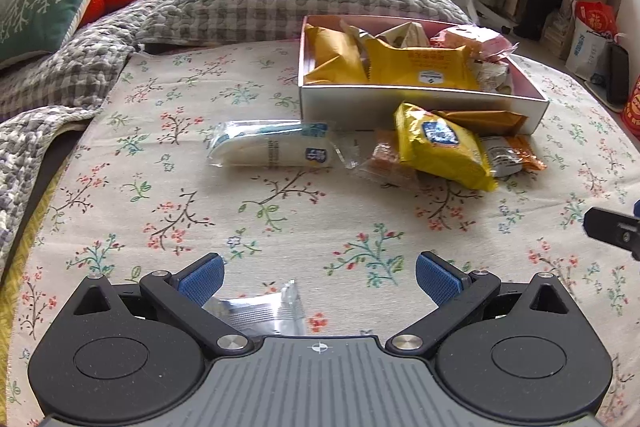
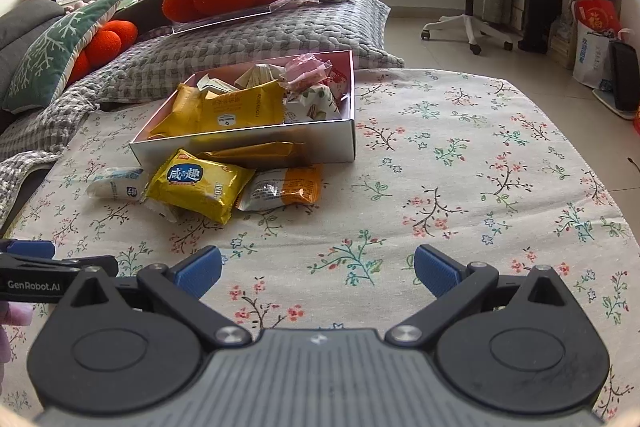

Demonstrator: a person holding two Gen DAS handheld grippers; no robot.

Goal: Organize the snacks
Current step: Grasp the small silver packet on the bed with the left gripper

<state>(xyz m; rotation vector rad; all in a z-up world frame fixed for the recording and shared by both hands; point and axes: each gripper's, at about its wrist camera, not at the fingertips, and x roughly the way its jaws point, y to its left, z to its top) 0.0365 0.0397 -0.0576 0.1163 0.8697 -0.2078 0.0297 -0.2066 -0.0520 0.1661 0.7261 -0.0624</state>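
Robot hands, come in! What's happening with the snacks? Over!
Left gripper open, silver packet lying under it. Right gripper open, empty. Box part full; white pack, yellow pack and others loose in front. Nothing in the way.

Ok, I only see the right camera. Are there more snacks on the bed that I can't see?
Observer: Yes. A silvery packet lies on the cloth right by the left tongs.
Operator: Are those tongs holding it?
Observer: No. They are wide open, and neither blue pad touches it.
Operator: Is anything hiding under the yellow packet?
Observer: Yes. An orange-brown cake in clear wrap pokes out from under it, on the side toward the long white packet.
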